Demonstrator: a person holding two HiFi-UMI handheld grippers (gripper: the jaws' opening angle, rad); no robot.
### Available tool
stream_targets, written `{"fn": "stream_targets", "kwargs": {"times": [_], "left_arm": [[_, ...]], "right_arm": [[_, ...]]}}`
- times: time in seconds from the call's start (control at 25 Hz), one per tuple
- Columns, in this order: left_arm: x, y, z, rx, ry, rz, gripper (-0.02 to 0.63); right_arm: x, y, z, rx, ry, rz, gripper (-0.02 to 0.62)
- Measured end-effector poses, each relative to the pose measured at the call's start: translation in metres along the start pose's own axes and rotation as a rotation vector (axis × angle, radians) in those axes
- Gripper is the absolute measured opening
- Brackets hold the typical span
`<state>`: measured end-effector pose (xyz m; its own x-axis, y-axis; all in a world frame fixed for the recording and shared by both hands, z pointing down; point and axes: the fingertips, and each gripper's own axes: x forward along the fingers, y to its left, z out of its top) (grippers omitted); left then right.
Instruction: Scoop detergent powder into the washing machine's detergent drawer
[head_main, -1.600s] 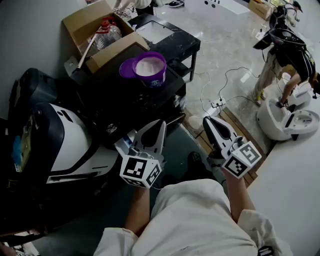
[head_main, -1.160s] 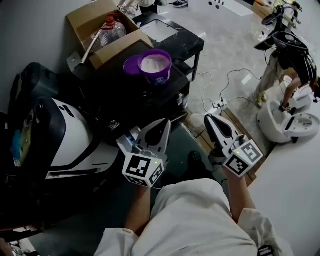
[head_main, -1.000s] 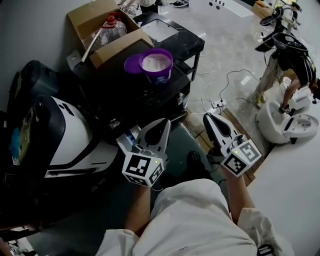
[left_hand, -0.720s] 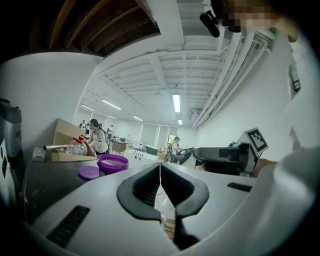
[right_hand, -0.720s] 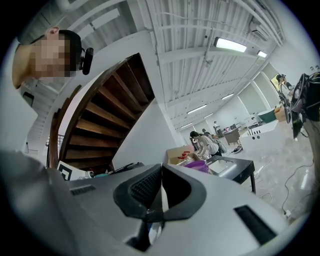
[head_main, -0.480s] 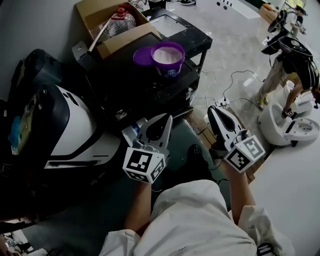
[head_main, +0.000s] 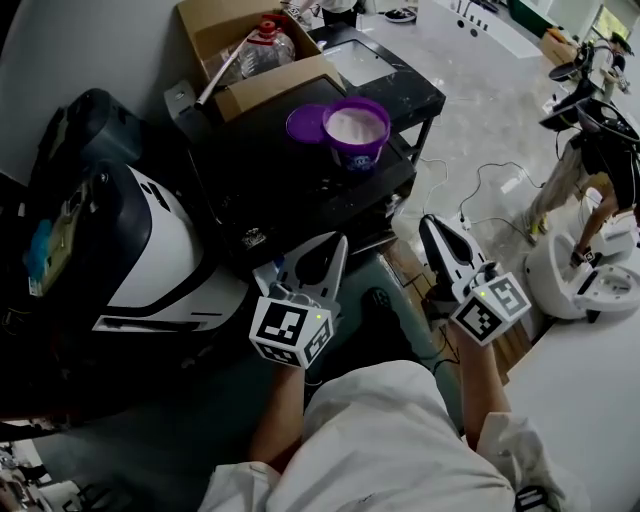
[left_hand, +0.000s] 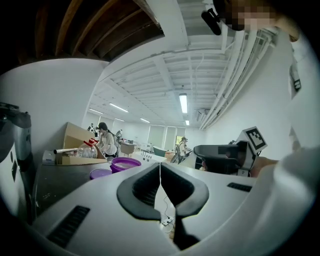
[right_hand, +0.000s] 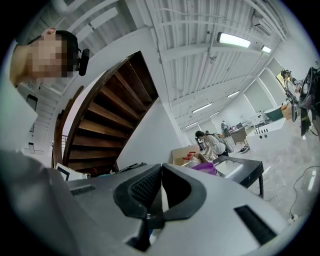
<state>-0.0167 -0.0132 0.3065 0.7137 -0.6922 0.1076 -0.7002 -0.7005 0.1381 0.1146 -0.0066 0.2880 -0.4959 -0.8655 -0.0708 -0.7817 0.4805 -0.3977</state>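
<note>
Both grippers are out in front of me, low, tips pointing toward the tabletop. My left gripper (head_main: 337, 241) has a smooth white shell and ribbed black fingers (left_hand: 142, 182) pressed together tip to tip, with nothing between them. My right gripper (head_main: 427, 220) is the same, its fingers closed on each other and empty. Ahead, well apart from both, the round purple tub (head_main: 357, 130) stands open on the black tabletop (head_main: 260, 175). It has glossy plastic walls and is filled with pale powder. Its flat purple lid (head_main: 304, 122) lies just beside it on the left. Behind that, a cardboard box (head_main: 245, 70) with raised flaps holds a clear plastic bottle (head_main: 272, 42) with a red cap. Left of the tabletop sits a rounded white-and-black machine (head_main: 150, 250).
</note>
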Motion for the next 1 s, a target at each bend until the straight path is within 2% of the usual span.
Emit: {"fn": "stream_targets", "kwargs": {"times": [0.48, 1.0], "left_arm": [[0.044, 0.029, 0.012, -0.002, 0.007, 0.055, 0.021], [0.089, 0.072, 0.021, -0.026, 0.007, 0.132, 0.021]], "right_arm": [[0.064, -0.04, 0.022, 0.028, -0.001, 0.066, 0.011], [0.136, -0.091, 0.039, 0.003, 0.015, 0.116, 0.011]]}}
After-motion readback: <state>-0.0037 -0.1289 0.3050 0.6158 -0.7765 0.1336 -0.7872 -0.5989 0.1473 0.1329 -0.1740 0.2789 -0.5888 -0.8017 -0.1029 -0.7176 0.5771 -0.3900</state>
